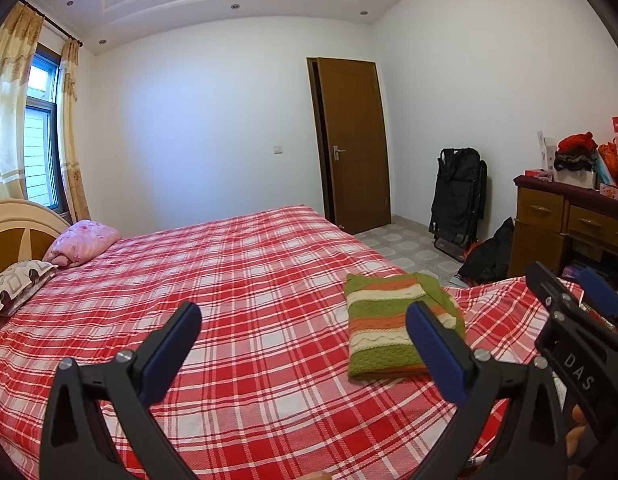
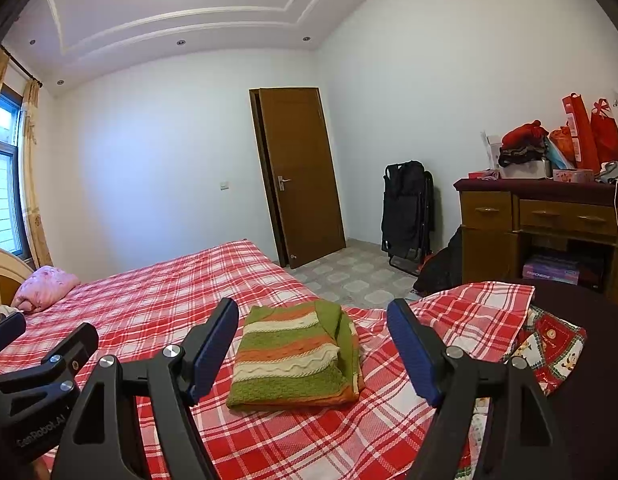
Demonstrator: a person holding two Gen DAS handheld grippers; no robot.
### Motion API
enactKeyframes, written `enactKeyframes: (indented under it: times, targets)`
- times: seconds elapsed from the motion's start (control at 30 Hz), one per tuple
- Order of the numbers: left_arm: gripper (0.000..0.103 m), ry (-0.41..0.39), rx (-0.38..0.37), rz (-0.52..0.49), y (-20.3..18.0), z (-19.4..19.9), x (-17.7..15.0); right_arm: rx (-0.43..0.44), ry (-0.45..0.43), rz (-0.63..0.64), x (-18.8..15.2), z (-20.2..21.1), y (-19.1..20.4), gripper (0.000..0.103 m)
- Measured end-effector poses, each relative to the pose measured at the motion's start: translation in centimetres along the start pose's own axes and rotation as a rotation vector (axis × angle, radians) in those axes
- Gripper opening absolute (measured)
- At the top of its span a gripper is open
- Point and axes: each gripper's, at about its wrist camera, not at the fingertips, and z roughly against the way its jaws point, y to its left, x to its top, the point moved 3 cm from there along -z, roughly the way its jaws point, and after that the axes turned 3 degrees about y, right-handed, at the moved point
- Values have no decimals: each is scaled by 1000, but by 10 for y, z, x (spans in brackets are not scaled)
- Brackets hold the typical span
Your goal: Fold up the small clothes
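A folded striped sweater (image 2: pixel 295 354) is seen lying at lower centre on the plaid bed (image 1: pixel 249 280). The left hand-held gripper (image 1: pixel 305 316) and right hand-held gripper (image 2: pixel 313 316) are held wide open, nothing gripped.

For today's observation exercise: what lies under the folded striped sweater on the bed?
The folded striped sweater rests directly on the red plaid bedsheet. Whatever sits beneath the sheet, or inside the sweater's folds, is covered.

A bed (image 1: pixel 249 280) covered in a red-and-white plaid sheet carries a folded striped knit garment (image 2: pixel 297 356) — green, orange and cream — near its foot, with a pink bundle (image 1: pixel 83 242) and a patterned pillow (image 1: pixel 19 286) by the headboard
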Motion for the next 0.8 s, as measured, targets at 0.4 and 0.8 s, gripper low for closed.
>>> enactKeyframes:
  times: [0.4, 0.8]
  targets:
    - [103, 38, 21, 7, 9, -15, -2, -7, 9, -4, -3, -2, -2, 78]
    - [103, 19, -5, -7, 6, -14, -3, -2, 25, -11, -4, -5, -3, 78]
